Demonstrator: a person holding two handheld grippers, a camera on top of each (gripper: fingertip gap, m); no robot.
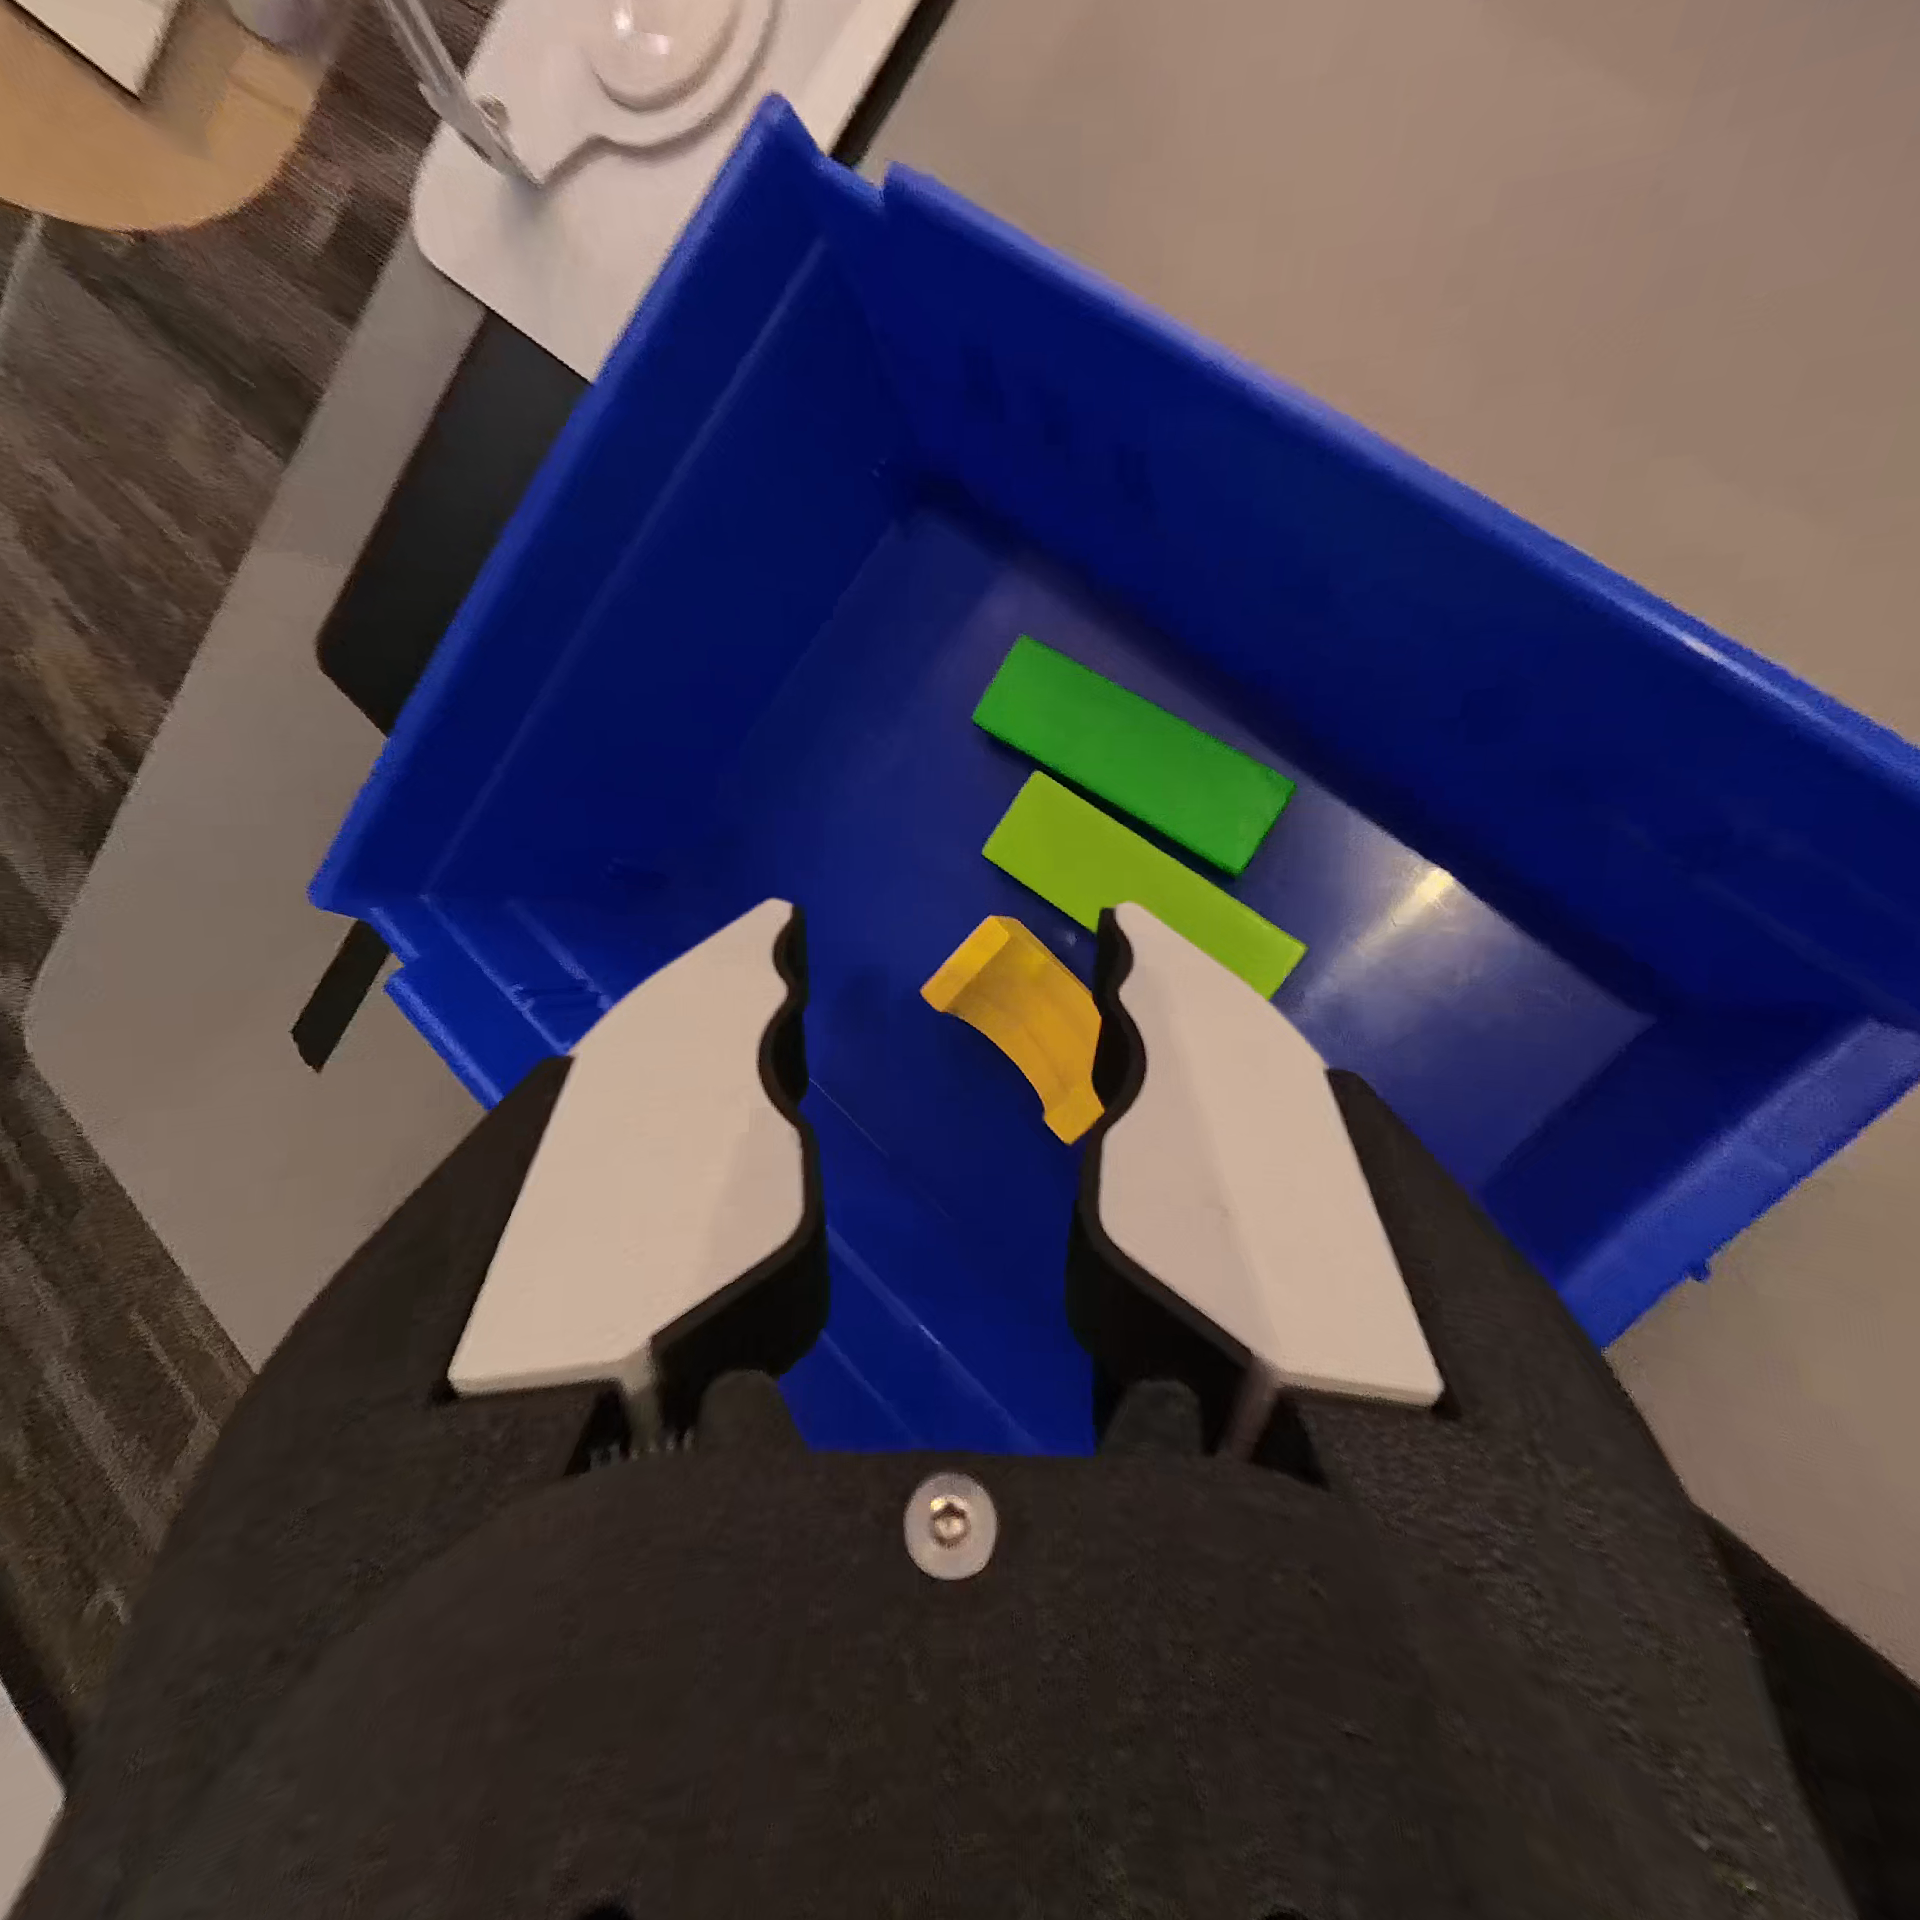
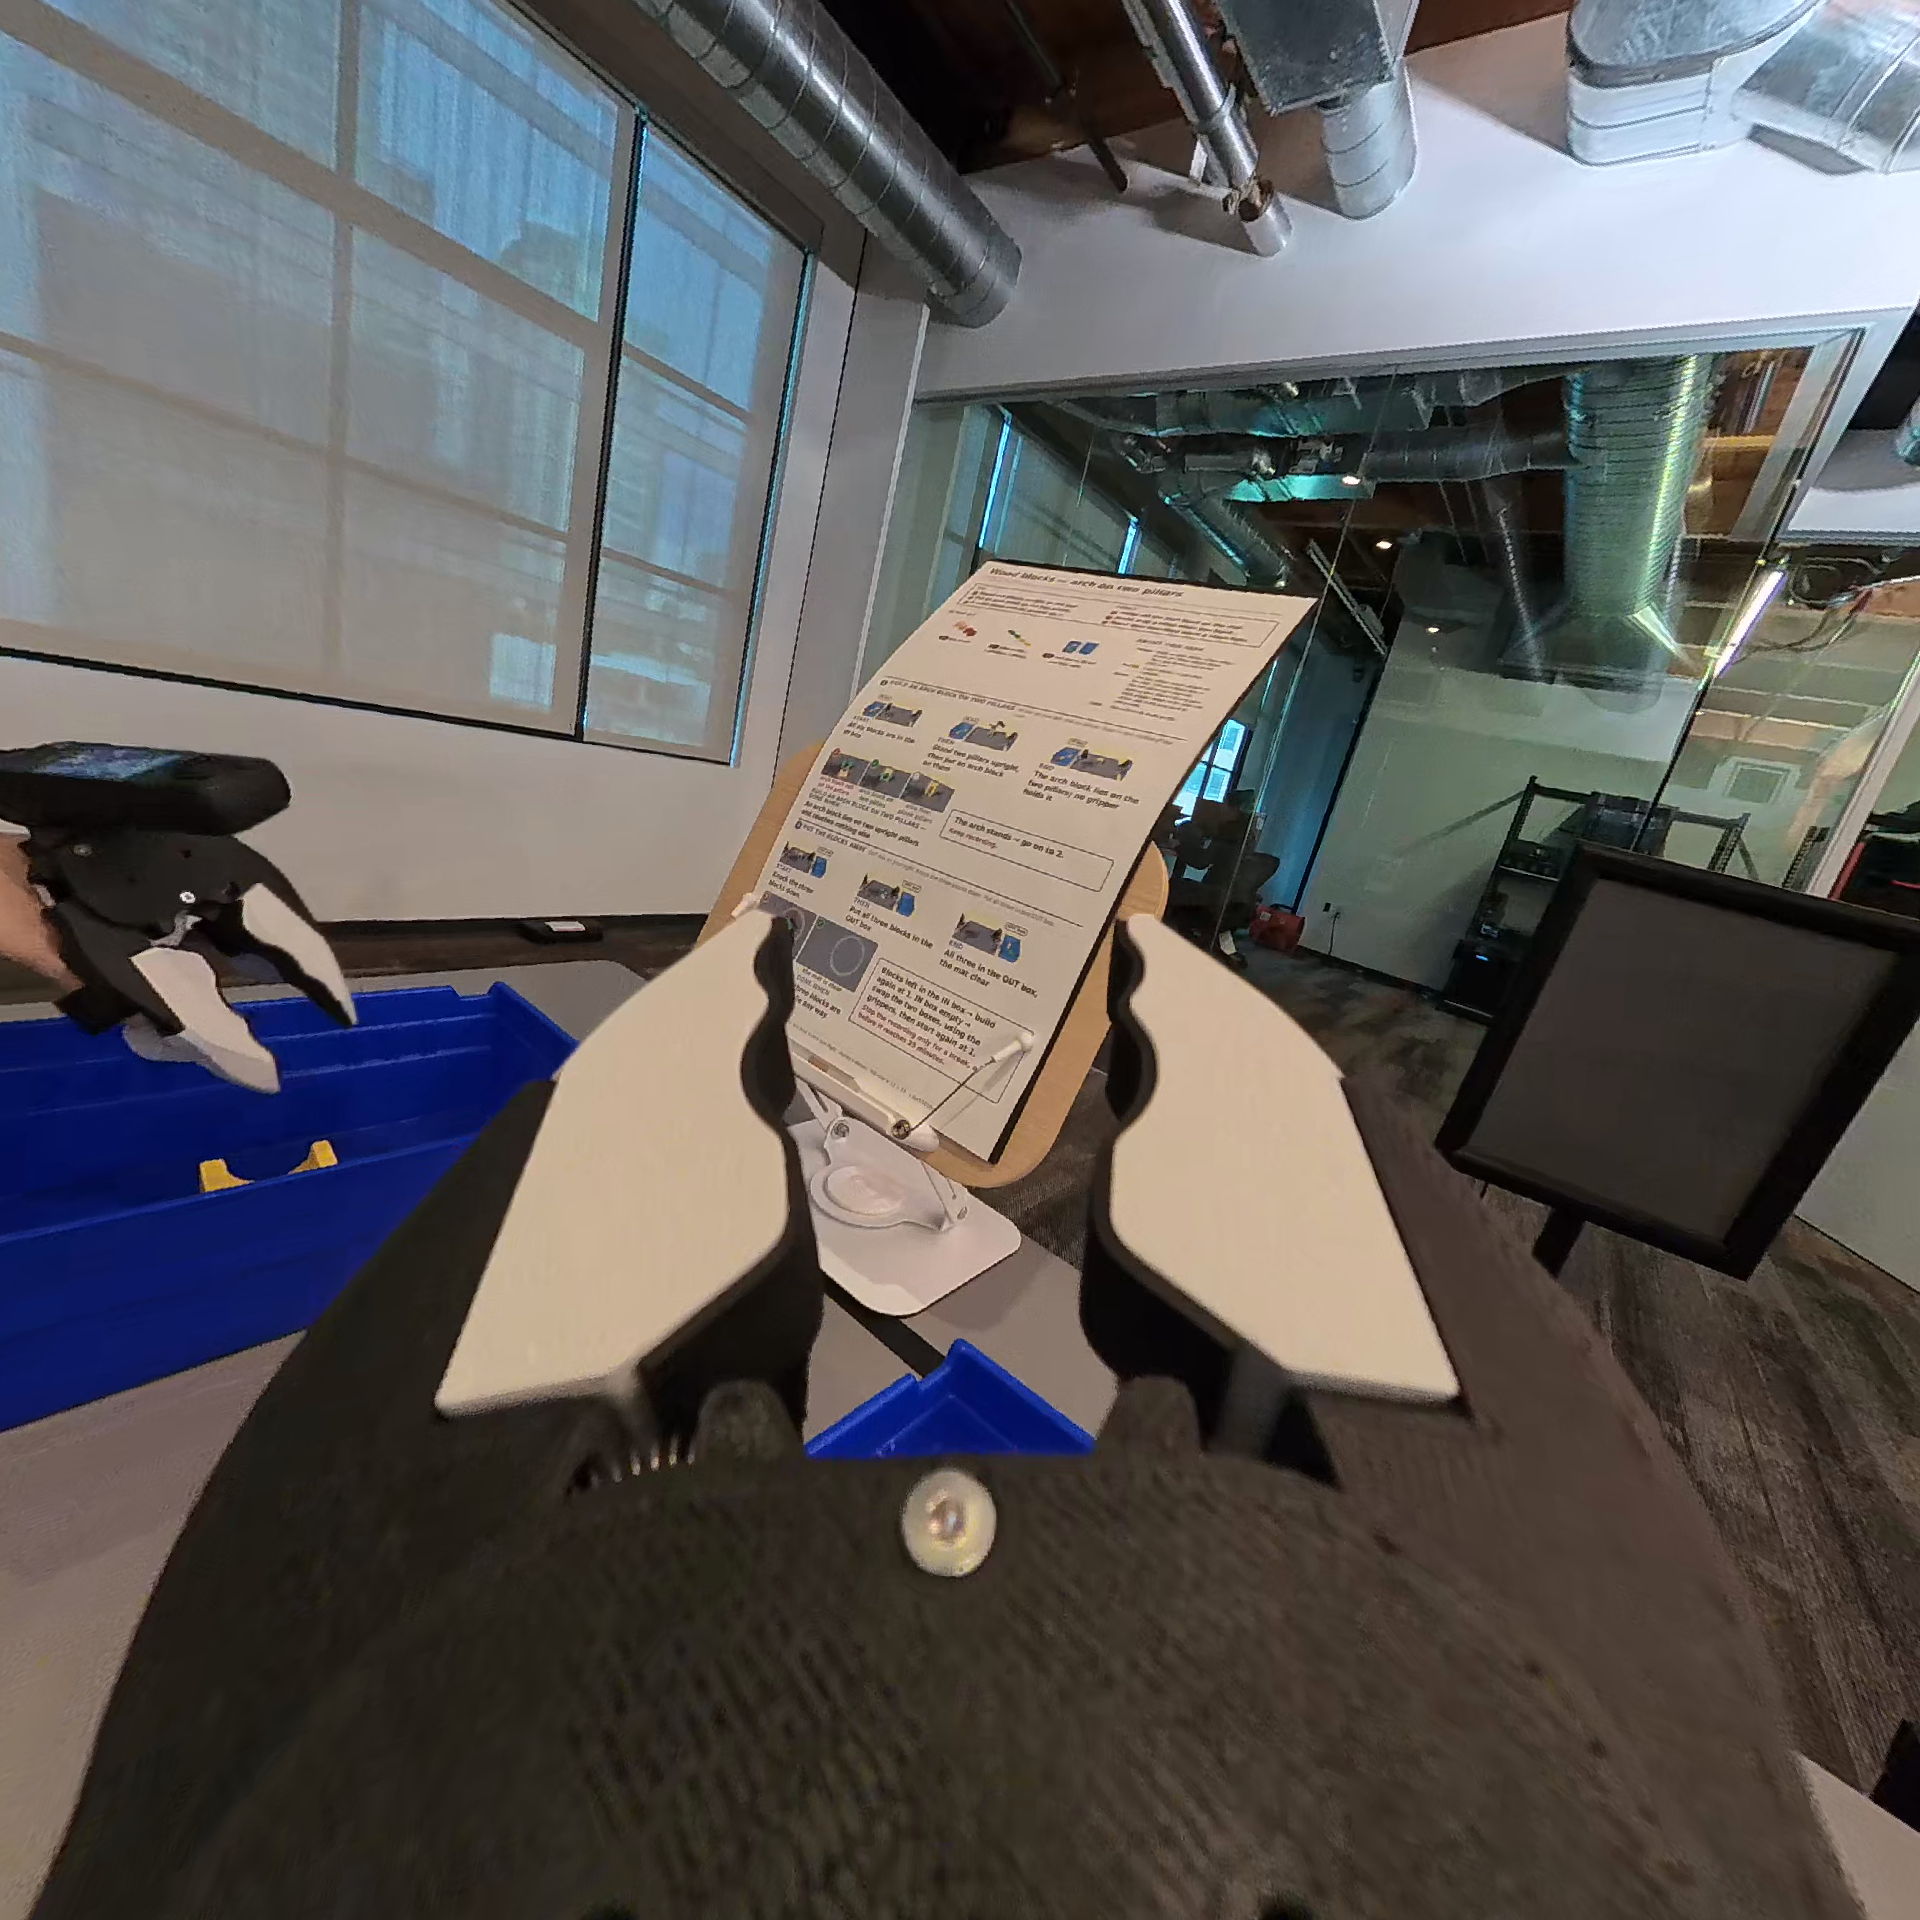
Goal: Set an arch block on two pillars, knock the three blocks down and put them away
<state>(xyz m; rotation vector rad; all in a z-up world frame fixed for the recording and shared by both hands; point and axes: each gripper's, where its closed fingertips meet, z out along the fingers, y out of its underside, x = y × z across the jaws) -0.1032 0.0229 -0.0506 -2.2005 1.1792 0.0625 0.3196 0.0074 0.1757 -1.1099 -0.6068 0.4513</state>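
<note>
Left wrist view: left gripper, black body with pale grey finger plates, hangs over the deep blue plastic bin. Jaws spread apart, nothing between them. All three blocks lie on the bin floor. Nearest the fingertips: yellow arch block, lying on its side, its far end partly hidden behind the right-hand finger. Just beyond it: light green flat rectangular block, lying flat. Beyond that: darker green flat rectangular block, also flat, parallel to the light green one and right alongside it; cannot tell whether they touch. Bin rests on a grey tabletop. Past the bin's far corner: white plastic stand base; carpeted floor to the left.

Right wrist view: right gripper held up above the table, pointing toward the room. Jaws parted, empty. Low between the fingers: corner of a second blue bin. At left, the first bin with the yellow arch's two ends showing inside, and the left gripper above its rim, released, a hand at the frame edge holding it. Farther on: printed instruction sheet propped on a wooden board with the white stand. At right: a dark framed panel. Behind: large windows, glass partitions, exposed ceiling ducts.
</note>
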